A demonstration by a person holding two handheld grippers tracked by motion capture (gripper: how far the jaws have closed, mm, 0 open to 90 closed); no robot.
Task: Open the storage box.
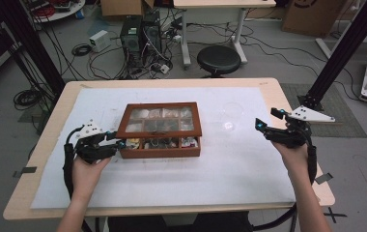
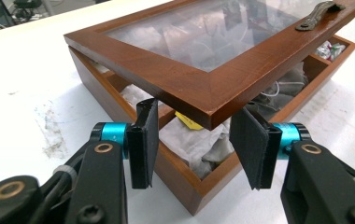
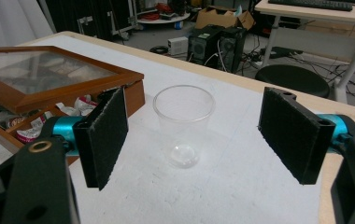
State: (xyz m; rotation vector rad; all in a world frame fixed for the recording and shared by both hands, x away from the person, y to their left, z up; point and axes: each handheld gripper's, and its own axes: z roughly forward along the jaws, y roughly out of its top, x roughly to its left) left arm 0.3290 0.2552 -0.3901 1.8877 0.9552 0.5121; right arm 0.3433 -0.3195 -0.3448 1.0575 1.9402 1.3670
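Two sets of fingers, both spread and holding nothing: my left gripper (image 2: pixel 199 144) straddles the near corner of the raised lid (image 2: pixel 199 60) of the wooden box (image 1: pixel 161 147), pads apart from the wood; my right gripper (image 3: pixel 203 135) stands wide, well short of the clear plastic cup (image 3: pixel 183 123). I judge the lid stiff and fairly heavy, its glass pane fragile, best gripped on the frame edge. The cup looks light, thin, slippery and easily crushed. Sachets fill the compartments. A white mat (image 1: pixel 220 179) covers the bench (image 1: pixel 46 145); behind it stand a stool (image 1: pixel 218 59), computer towers and loose cables.
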